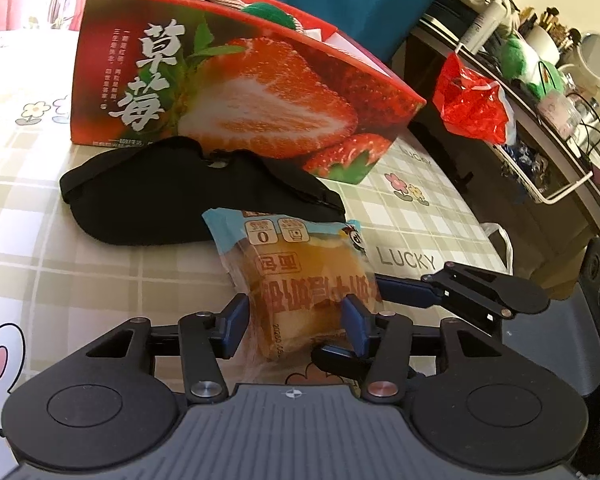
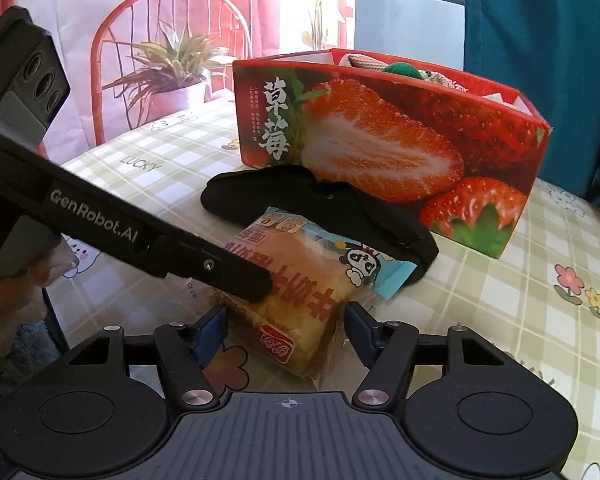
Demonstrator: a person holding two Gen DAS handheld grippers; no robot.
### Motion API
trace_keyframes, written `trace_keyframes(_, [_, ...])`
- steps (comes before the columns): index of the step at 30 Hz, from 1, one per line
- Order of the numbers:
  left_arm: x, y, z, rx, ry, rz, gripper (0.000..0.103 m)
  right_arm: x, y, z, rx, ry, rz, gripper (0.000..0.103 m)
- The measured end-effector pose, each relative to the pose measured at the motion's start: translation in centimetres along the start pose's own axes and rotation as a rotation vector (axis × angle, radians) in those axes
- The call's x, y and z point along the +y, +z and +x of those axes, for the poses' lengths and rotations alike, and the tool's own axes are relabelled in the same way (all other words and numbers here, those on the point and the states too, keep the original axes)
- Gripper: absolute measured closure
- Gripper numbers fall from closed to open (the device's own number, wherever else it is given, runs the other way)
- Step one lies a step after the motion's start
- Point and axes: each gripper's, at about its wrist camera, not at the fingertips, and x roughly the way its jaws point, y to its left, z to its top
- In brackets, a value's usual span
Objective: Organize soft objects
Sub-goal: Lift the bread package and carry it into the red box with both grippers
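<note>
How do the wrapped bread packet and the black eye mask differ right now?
The bread packet is glossy, printed in blue and orange; the black eye mask is plain matte fabric. The packet sits between the jaws of both grippers, left gripper and right gripper; the mask lies untouched against the strawberry box. The packet is puffy, the mask flatter. Both are outside the box.

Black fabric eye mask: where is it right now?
The black fabric eye mask lies on the checked tablecloth, against the strawberry-printed red box's front and behind the packaged bread between both grippers.
</note>
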Motion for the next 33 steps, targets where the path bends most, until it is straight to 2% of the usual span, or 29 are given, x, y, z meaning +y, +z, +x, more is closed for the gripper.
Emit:
trace_keyframes(10, [0.3, -0.1, -0.1, 0.003, -0.001, -0.003, 0.050, -0.5, 0.0, 0.3, 0.009, -0.021, 0.039, 0.034])
trace_keyframes(18, [-1.1, 0.3, -0.7, -0.013, 0.019, 0.057, 0.053, -0.3, 0.4, -0.1, -0.012, 0.009, 0.038, 0.049])
trace_keyframes(25, [-2.1, 2.1, -3.0, -0.097, 0.000, 0.070, 0.054, -0.1, 2.2, -1.9, -0.087, -0.012, -0.002, 0.050])
trace_keyframes(33, [-3.7, 6.1, -6.2, -0.213, 0.017, 0.125, 0.054, -1.0, 7.4, -4.0, -0.184, -0.019, -0.063, 0.050])
